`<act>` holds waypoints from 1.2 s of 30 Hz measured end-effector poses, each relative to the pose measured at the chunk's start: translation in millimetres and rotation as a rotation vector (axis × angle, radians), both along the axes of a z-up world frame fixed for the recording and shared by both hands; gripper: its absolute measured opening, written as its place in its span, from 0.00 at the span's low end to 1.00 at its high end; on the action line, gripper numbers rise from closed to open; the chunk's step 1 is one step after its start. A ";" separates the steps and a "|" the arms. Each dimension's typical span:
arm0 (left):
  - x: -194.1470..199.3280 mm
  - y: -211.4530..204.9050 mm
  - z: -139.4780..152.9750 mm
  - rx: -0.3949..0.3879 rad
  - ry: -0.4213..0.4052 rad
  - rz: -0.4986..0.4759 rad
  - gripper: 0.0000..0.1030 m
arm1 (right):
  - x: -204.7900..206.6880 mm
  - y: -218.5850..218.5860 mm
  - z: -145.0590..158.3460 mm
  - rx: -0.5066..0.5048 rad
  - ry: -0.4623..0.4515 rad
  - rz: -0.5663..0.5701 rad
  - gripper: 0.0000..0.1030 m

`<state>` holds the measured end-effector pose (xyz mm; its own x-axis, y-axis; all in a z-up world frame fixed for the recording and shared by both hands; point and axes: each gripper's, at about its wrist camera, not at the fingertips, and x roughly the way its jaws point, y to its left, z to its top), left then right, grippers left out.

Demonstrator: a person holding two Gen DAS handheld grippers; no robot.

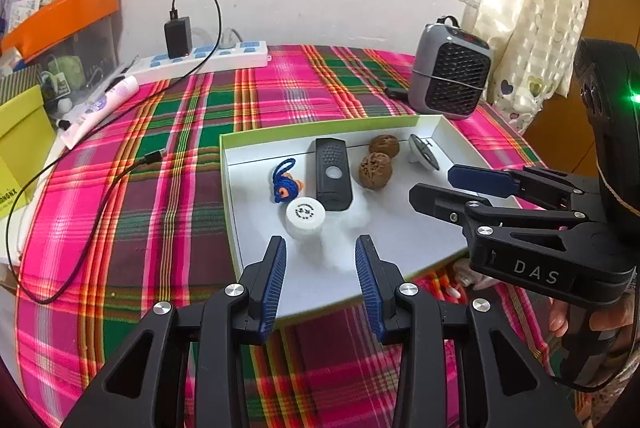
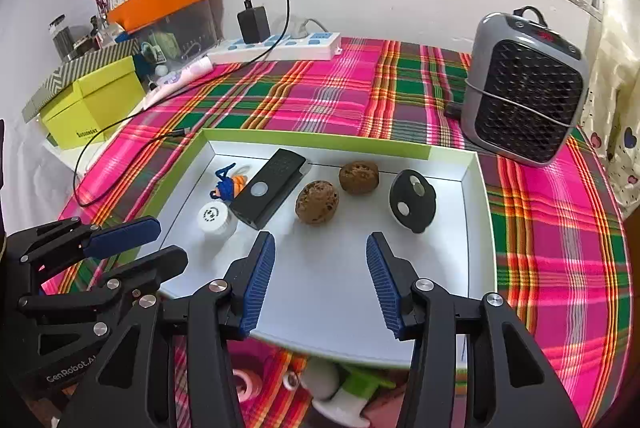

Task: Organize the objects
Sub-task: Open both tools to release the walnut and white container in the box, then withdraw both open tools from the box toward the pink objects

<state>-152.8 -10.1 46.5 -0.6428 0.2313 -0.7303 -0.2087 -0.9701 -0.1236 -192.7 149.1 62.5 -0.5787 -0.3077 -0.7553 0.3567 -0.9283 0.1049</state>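
Right now the white tray (image 2: 476, 228) with the green rim sits on the plaid tablecloth (image 2: 360, 88), holding a small white jar (image 2: 214, 218), a black remote (image 2: 270, 188) and two walnuts (image 2: 318, 202). Both grippers, left (image 1: 320, 248) and right (image 2: 320, 244), hover over its near edge, jaws parted and empty.

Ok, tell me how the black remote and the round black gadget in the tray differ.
The black remote is a long rectangular bar, while the round black gadget is an oval disc. The remote lies flat on the tray floor; the gadget stands tilted up near the right wall. The remote sits left of the two walnuts, the gadget right of them. Both are black with a pale round button, and no gripper touches either.
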 end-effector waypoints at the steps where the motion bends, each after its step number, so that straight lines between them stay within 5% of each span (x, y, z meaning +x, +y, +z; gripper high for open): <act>1: 3.4 0.3 1.2 0.003 0.002 -0.005 0.33 | 2.8 1.0 1.0 -0.004 0.006 -0.002 0.48; 19: 47.4 19.6 -3.7 0.066 -0.010 -0.103 0.35 | 59.5 40.3 7.2 -0.029 0.061 -0.063 0.47; 36: 54.5 49.5 -21.8 0.022 -0.042 -0.201 0.36 | 88.9 70.8 -9.6 -0.032 0.046 -0.116 0.47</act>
<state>-98.4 39.4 24.7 -0.5508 0.3683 -0.7489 -0.3923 -0.9063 -0.1572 -103.9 220.0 52.9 -0.6456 -0.2597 -0.7181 0.2517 -0.9602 0.1209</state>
